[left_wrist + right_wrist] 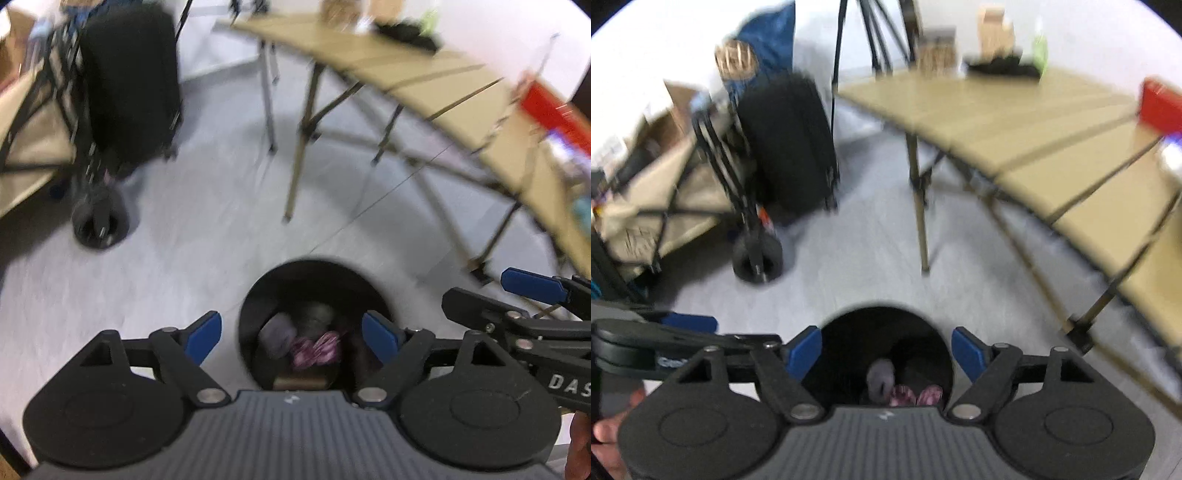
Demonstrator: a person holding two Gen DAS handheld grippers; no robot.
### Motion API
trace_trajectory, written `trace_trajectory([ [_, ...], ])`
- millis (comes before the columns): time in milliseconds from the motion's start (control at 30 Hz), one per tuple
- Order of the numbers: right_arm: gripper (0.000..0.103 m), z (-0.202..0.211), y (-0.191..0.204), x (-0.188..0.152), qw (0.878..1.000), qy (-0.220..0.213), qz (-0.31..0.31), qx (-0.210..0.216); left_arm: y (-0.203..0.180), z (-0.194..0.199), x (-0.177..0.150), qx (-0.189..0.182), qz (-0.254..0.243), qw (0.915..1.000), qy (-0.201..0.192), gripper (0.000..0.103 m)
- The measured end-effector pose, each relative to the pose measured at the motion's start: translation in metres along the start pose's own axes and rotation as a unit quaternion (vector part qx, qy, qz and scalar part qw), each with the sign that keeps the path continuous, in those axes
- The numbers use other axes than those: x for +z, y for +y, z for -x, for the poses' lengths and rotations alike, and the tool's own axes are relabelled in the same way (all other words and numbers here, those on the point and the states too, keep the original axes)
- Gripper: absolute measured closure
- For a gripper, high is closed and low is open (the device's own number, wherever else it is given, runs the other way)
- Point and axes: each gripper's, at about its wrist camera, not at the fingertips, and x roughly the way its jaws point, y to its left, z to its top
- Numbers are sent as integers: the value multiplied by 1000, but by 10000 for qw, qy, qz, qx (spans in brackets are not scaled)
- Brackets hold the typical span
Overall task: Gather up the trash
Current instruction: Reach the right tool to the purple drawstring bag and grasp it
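Both frames are motion-blurred, so fine detail is soft. Left to right in the left wrist view: a black suitcase [133,81] against a folding cart [33,147] with a fat wheel [98,225], then the left gripper [291,338] with jaws spread wide and nothing between them, hanging right over a black round trash bin [314,325] on the grey floor [184,221]. The right gripper [532,291] pokes in at the right edge, and behind it a tan folding table [424,74] carries a red box [554,107]. In the bin: a grey-lavender crumpled wad [277,336], a pink-purple patterned crinkly wrapper [317,349], and something tan at the bottom — can't tell what. My read: this trash is light, soft and crushable, the wrapper probably slick; pinch a raised fold mid-bunch, a flat face would likely slip. The bin looks light and thin-walled; grip it at the rim if it must move. The right wrist view shows its own gripper [886,350] — equally wide open, empty — over the same bin, with the left gripper at its left edge. It adds what the left view lacks: tripod legs [875,37], a blue bag [772,37] behind the suitcase, and a clearer look at the tabletop clutter. The left view looks deeper into the bin.
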Motion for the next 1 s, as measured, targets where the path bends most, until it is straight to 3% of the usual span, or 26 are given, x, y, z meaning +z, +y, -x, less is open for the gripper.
trace_trajectory([
  [167,20,99,-31,-1,9922,-1154,-114,-451,-60,50,6,-415,-554,9935,-905,8],
  [333,20,177,-97,-16,9657,-2148,-706,-1276,-124,65,9,-1060,-858,9797,-1469,7],
  [467,20,205,-145,-29,9524,-2326,-1119,-1619,-165,61,22,-1432,-935,9727,-1568,7],
  [667,21,208,-192,-47,9419,-2436,-1549,-1717,-222,31,41,-1922,-826,9696,-1271,8],
  [767,27,196,-204,-45,9415,-2396,-1642,-1710,-248,13,47,-2186,-827,9659,-1113,28],
  [833,28,184,-211,-43,9426,-2320,-1670,-1723,-257,0,53,-2271,-769,9664,-921,69],
  [900,29,175,-217,-40,9438,-2264,-1681,-1724,-257,-16,61,-2380,-534,9673,-692,91],
  [1000,30,162,-221,-32,9471,-2181,-1622,-1704,-244,-25,77,-2574,-374,9629,-715,96],
])
